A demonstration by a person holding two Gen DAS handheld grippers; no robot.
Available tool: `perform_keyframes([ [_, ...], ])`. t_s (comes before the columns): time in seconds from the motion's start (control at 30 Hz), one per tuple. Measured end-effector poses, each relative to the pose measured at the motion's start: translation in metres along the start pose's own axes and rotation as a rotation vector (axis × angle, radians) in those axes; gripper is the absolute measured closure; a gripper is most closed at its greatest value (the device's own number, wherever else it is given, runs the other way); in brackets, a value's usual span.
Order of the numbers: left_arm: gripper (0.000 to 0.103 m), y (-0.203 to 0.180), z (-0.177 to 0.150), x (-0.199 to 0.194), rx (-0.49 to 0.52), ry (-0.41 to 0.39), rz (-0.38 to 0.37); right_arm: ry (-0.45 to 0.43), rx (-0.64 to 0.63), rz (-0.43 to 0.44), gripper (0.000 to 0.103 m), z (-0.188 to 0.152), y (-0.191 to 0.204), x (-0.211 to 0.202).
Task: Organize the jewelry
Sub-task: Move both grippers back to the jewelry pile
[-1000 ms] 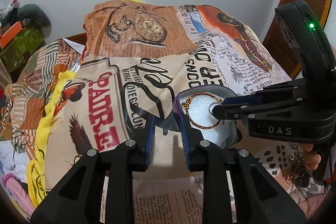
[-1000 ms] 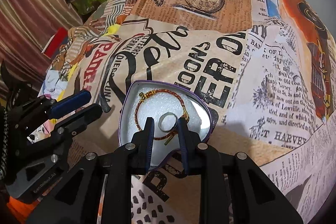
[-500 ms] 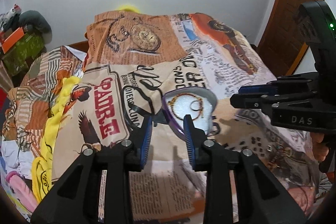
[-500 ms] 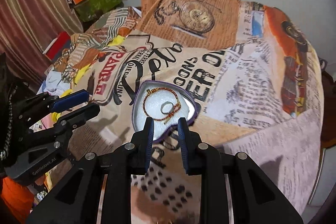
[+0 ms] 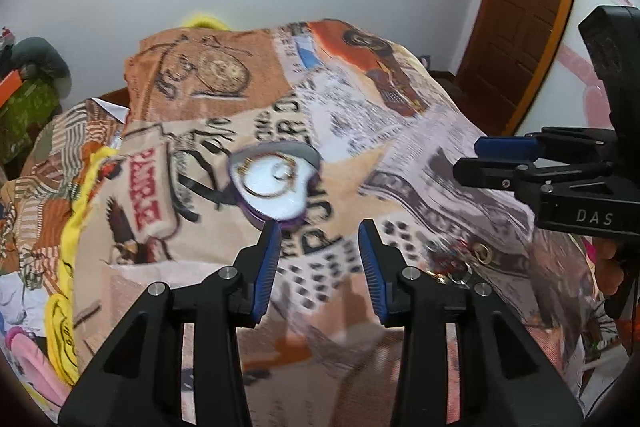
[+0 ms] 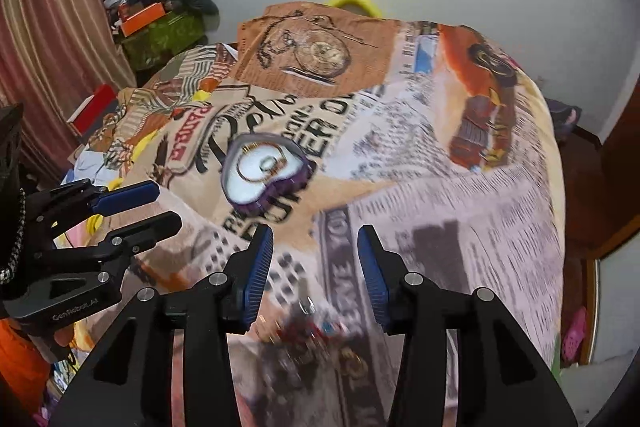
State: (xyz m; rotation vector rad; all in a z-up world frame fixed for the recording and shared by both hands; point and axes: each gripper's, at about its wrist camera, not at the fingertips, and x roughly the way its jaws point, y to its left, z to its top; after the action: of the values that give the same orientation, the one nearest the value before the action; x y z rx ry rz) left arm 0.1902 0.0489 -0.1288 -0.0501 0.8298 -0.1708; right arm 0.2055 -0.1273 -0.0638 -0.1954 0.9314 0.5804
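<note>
Both grippers had spread wide and pulled back; the left gripper point(image 5: 318, 227) and right gripper point(image 6: 316, 233) hung empty, the jewelry box point(image 6: 262, 173) lying ahead of their fingertips.

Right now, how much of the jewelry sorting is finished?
Done: a chain and a ring lie in the heart box. In hand: nothing; left gripper and right gripper are open. Left: the loose pile on the bedspread.
</note>
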Motion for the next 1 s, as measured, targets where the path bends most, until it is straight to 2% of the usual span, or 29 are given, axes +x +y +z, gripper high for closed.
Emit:
perform_keyframes([
  [0.3, 0.064, -0.030, -0.025, 0.021, 0.021, 0.090, -0.047, 0.003, -0.010, -0.091, 0.063, -0.041, -0.025, -0.013],
  [0.57, 0.064, -0.047, -0.039, 0.039, 0.033, 0.162, -0.085, 0.038, -0.022, -0.107, 0.063, -0.074, -0.032, -0.009],
  [0.83, 0.063, -0.065, -0.039, 0.046, 0.091, 0.163, -0.118, 0.068, -0.057, -0.075, 0.063, -0.094, -0.025, 0.001],
  [1.0, 0.063, -0.069, -0.039, 0.055, 0.103, 0.140, -0.089, 0.060, -0.085, -0.085, 0.063, -0.095, -0.022, 0.005],
])
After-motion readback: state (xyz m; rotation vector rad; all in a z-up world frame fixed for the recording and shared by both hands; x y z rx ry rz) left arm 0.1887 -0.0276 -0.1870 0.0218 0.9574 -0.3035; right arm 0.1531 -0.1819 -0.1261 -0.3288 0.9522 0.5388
